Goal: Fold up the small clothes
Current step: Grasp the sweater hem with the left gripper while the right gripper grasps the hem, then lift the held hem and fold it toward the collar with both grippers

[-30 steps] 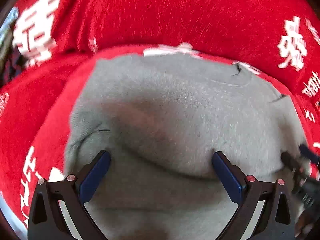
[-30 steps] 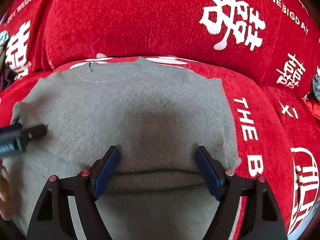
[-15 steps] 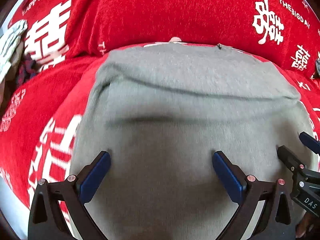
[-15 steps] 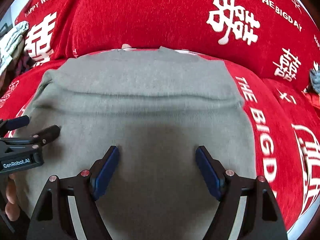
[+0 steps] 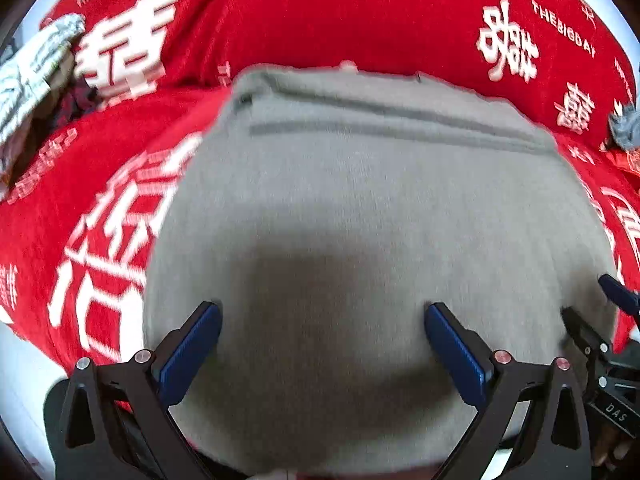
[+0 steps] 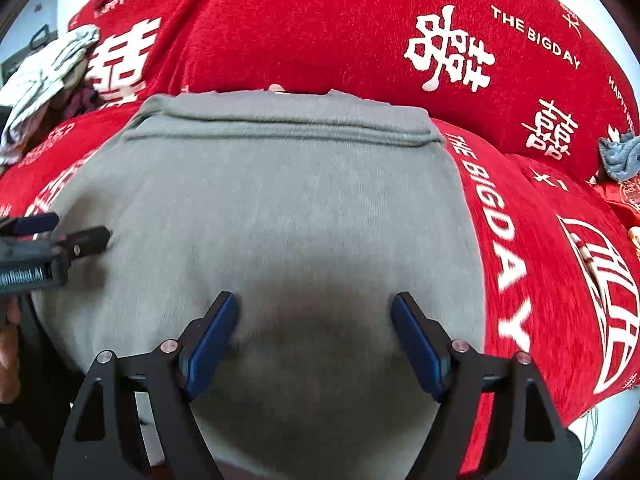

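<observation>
Now both of your tools stand wide apart at the jaws with nothing between the pads: the left tool point(image 5: 322, 344) and the right tool point(image 6: 314, 334) hover side by side over the near part of the grey sweater point(image 6: 280, 208). To finish this fold well, I would judge it best to pinch the near hem at two matching points, one per tool, and carry both at the same pace so the edge lands square. The sweater lies ahead of and beneath both tools on the red sofa cover point(image 6: 540, 264), its far edge already doubled into a neat band. It looks soft, fuzzy and fairly flat, so expect it to sag between grips.
</observation>
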Motion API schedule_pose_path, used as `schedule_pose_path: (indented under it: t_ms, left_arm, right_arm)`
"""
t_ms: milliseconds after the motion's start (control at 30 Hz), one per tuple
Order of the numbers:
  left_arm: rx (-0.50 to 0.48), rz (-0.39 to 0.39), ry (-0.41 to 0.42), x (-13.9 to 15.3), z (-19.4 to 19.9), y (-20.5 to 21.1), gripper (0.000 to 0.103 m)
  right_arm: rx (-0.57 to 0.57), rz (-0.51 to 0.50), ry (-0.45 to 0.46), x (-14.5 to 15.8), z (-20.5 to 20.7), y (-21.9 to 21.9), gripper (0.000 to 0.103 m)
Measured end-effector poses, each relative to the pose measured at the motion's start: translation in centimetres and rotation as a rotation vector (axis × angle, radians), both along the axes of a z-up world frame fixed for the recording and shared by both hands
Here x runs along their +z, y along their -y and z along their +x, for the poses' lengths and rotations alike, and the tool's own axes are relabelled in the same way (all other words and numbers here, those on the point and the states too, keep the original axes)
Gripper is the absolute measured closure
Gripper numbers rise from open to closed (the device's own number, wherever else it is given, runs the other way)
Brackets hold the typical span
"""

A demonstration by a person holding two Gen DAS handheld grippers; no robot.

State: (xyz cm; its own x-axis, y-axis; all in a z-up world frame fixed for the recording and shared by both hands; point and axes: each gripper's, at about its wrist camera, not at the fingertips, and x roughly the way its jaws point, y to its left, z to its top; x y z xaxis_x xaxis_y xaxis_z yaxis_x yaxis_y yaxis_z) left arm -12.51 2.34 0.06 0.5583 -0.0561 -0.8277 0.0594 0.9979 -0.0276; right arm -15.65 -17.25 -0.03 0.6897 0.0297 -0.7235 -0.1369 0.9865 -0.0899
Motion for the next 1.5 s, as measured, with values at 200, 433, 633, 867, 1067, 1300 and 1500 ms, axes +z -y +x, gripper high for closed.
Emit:
schedule_pose_path:
  t_ms: [200, 433, 633, 867, 1067, 1300, 1500]
  left_arm:
    - [0.027, 0.054, 0.061, 1.3, -3.2, -2.4, 0.001]
    - [0.24, -0.155, -0.129, -1.9, -2.7, -8.4, 0.001]
    - [0.113, -0.174, -0.127, -1.0, -3.5, -4.9, 0.057]
    - [0.015, -0.165, -0.03, 3.7, -3.6, -3.1, 0.088]
    - [0.02, -0.169, 0.106, 9.5, 0.7, -3.7, 0.088]
    - [0.065, -0.196, 0.047, 8.3, 8.1, -3.3, 0.088]
    - [0.09, -0.268, -0.053, 4.0, 10.4, -4.5, 0.055]
  right_arm:
    - [-0.028, -0.026, -0.043, 0.1, -3.6, 1.8, 0.021]
    - [-0.227, 0.164, -0.191, -2.0, -4.4, 7.8, 0.021]
    - [-0.155, 0.124, -0.168, -2.1, -4.8, 5.7, 0.063]
    - [-0.018, 0.314, -0.131, 0.3, -5.1, 6.2, 0.092]
    - [-0.003, 0.406, 0.04, 6.1, -2.9, 8.4, 0.092]
    - [-0.079, 0.413, 0.058, 7.3, 5.3, 8.7, 0.093]
    - [-0.123, 0.361, -0.038, 3.8, 9.2, 8.4, 0.087]
